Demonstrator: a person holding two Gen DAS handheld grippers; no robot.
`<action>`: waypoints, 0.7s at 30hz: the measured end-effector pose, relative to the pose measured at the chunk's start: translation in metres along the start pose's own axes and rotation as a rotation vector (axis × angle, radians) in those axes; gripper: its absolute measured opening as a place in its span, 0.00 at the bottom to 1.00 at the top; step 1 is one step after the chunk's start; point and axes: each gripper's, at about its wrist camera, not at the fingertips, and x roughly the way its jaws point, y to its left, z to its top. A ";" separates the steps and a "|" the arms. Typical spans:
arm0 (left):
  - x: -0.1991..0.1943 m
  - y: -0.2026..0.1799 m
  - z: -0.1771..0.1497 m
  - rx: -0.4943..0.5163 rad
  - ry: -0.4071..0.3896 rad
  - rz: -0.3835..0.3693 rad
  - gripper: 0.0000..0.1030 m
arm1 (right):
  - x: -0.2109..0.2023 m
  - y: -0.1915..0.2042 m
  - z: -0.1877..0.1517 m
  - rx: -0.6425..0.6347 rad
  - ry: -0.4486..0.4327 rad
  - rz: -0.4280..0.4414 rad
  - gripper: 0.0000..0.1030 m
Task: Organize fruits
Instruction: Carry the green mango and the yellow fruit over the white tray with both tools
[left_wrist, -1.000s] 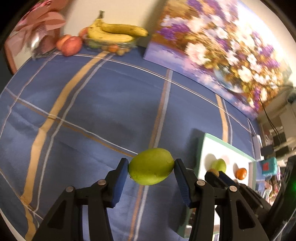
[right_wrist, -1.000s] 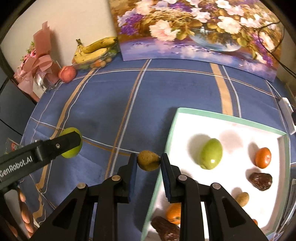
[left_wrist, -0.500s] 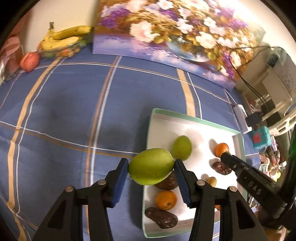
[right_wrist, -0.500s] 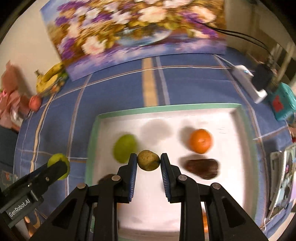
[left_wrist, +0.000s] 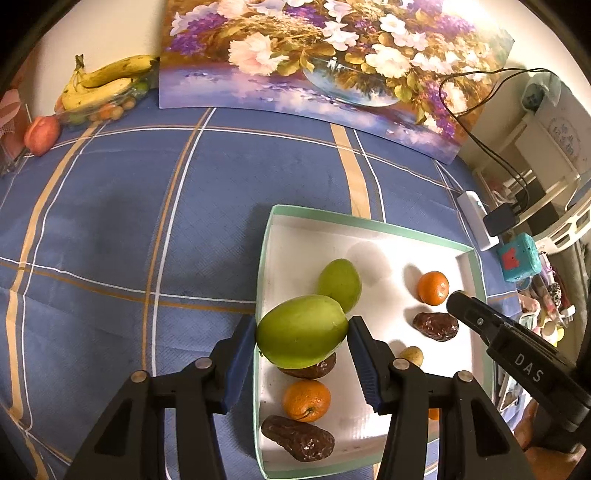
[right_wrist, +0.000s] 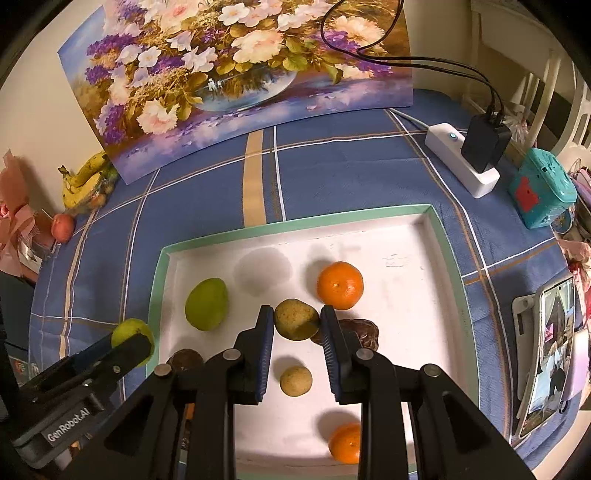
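With the left tongs (left_wrist: 302, 334) clamped on a green mango (left_wrist: 302, 332) over the white tray's (left_wrist: 373, 220) left rim and the right tongs (right_wrist: 297, 321) gripping a small brownish-yellow fruit (right_wrist: 296, 319) above mid-tray, careless release could send the mango rolling onto the counter (left_wrist: 147, 206).

A dark brown wrinkled date (left_wrist: 308, 369) lies half hidden under the held large green fruit (left_wrist: 302, 336) — another dark date (right_wrist: 364, 332) shows only partly behind the right tool (right_wrist: 297, 325).
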 end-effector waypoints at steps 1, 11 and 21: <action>0.000 0.000 0.000 0.002 -0.001 0.000 0.52 | 0.000 0.001 0.000 -0.002 0.000 0.002 0.26; 0.004 0.000 0.000 0.001 -0.007 -0.003 0.52 | 0.002 0.003 0.001 -0.019 0.007 0.005 0.26; 0.015 0.000 -0.002 0.008 -0.007 0.020 0.52 | 0.012 0.009 -0.002 -0.042 0.038 0.004 0.26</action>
